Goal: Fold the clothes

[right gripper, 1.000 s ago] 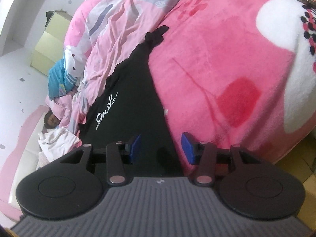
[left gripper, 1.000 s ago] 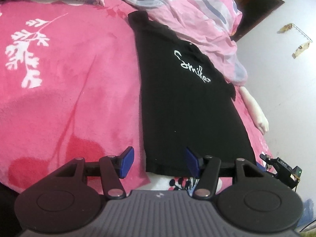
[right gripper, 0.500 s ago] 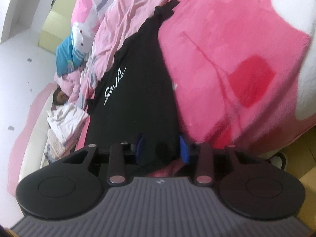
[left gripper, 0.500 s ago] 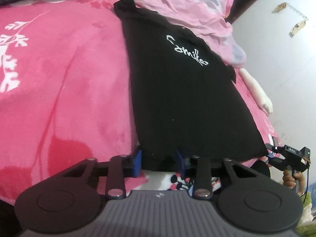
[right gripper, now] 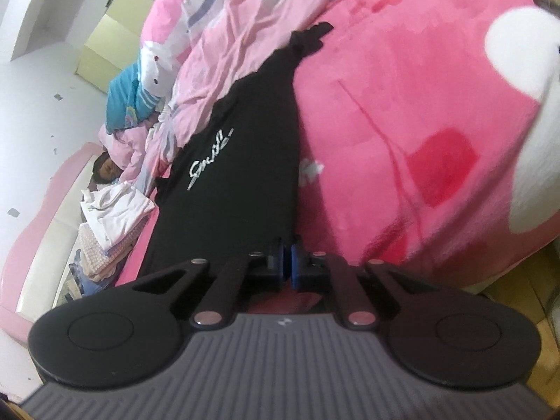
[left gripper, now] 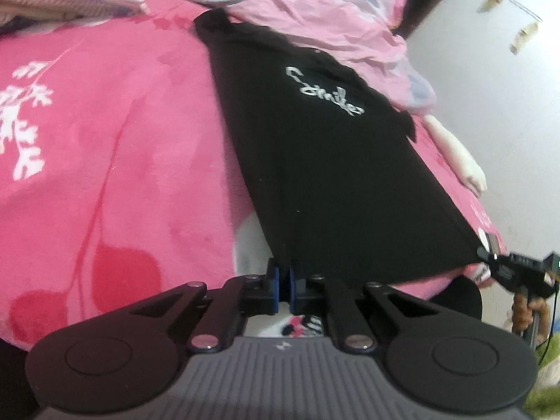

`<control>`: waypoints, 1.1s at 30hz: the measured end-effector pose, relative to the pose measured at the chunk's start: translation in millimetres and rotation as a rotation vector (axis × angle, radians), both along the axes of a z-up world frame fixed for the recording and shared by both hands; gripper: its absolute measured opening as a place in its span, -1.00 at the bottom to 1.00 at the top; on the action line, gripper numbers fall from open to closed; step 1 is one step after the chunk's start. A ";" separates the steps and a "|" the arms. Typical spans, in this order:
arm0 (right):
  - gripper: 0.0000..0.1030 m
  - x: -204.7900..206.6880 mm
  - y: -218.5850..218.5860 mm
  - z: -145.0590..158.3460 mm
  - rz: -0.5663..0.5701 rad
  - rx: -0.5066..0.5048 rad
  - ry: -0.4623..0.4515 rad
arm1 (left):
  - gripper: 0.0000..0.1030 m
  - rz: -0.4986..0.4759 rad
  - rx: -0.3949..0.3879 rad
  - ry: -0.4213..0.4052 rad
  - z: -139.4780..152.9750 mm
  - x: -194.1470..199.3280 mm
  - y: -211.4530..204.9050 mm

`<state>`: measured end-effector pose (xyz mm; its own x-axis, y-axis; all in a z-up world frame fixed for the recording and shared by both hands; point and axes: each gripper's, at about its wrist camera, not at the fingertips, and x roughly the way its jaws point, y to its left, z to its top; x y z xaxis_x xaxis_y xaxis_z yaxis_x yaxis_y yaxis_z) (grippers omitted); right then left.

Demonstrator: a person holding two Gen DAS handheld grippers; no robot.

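A second ago both pairs of my fingers stood apart over the near hem; now both are pinched together on it. At six o'clock in the left view, my left gripper (left gripper: pixel 284 281) is clamped on the left bottom corner of the black shirt (left gripper: pixel 336 189), blue pads pressed flat with cloth between them. At six o'clock in the right view, my right gripper (right gripper: pixel 287 267) is squeezed on the other bottom corner of the shirt (right gripper: pixel 252 182); in the left view it shows at four o'clock at the hem's far corner. The hem now looks lifted off the pink blanket (left gripper: pixel 115 161), drawn taut between my two grips. Beyond, toward twelve o'clock, the shirt lies long and flat on the bed, white lettering (left gripper: pixel 323 92) face up, collar end up against the rumpled pink quilt (left gripper: pixel 315 10). I judge the grasp is made, so next I carry the hem up toward the collar to fold it in half.
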<state>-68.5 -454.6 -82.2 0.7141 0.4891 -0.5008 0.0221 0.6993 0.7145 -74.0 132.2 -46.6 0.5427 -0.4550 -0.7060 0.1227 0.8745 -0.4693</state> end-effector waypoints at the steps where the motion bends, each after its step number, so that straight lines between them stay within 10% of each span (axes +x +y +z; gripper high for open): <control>1: -0.96 -1.8 -0.1 2.1 0.002 -0.006 -0.004 | -0.90 -0.008 0.000 0.000 1.6 -2.8 -0.9; 25: -0.96 5.8 0.0 -12.3 0.021 -0.218 0.104 | -0.88 -0.113 0.125 0.084 -29.9 -3.6 -20.2; 33: -0.57 -0.2 10.8 5.7 -0.025 -0.429 0.146 | -0.30 -0.093 0.064 0.066 -20.9 -14.9 5.7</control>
